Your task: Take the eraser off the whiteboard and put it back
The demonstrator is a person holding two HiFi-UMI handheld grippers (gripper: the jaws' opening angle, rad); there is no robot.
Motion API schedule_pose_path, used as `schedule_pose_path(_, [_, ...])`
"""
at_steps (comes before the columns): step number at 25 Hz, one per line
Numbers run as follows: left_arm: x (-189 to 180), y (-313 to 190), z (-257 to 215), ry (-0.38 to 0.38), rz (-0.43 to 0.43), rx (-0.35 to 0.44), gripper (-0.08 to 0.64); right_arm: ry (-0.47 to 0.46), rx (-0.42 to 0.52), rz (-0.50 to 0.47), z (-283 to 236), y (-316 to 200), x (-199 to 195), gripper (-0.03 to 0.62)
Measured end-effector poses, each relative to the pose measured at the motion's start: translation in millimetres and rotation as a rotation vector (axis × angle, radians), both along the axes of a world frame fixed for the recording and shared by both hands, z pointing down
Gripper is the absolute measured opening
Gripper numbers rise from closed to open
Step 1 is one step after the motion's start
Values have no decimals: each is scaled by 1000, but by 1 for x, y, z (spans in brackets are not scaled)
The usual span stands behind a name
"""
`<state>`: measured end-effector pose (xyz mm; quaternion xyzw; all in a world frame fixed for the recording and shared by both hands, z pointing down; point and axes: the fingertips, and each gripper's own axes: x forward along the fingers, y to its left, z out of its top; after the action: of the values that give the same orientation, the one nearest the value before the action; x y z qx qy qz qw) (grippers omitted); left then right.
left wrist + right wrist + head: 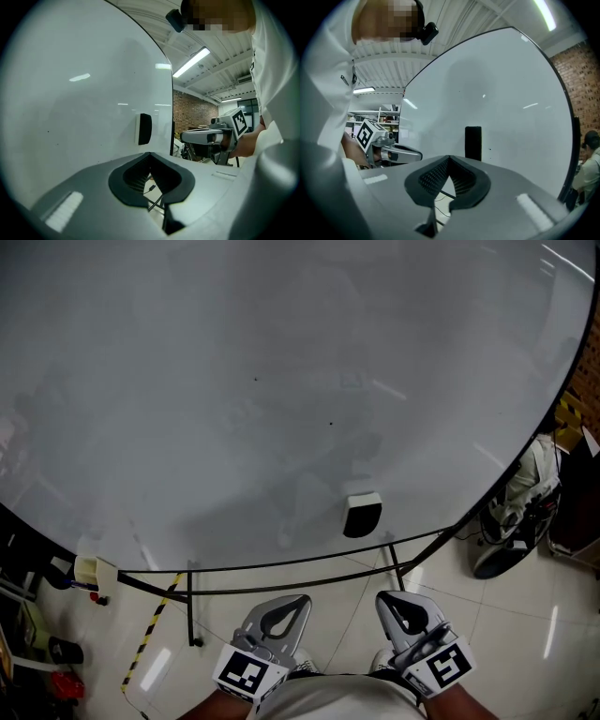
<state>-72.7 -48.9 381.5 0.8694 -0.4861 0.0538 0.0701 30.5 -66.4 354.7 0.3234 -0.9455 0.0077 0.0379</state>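
Eraser (pixel 362 514) on whiteboard (pixel 281 381) — likely light, soft-faced, best pinched across its stiff sides; left gripper (pixel 301 599), right gripper (pixel 383 597) both closed, empty.

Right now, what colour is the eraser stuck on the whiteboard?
The eraser is black with a white back against the whiteboard; the left gripper view shows it best.

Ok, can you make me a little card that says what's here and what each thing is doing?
whiteboard: upright, nearly blank, a few tiny specks
eraser: black, stuck low on the whiteboard, nothing touching it
left claw: shut, empty, away from the whiteboard
right claw: shut, empty, away from the whiteboard, the side nearer the eraser
job so far: eraser not taken off yet
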Motion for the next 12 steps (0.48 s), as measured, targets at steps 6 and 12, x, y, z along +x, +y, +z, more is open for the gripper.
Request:
schedule_pose_path(6, [36,9,-5,-17,-80,15,14,-16,-5,-85,0,0,41,2])
schedule_pose_path(12, [77,15,-6,-30,-163,22,14,-31,4,-185,-4,4,77,2])
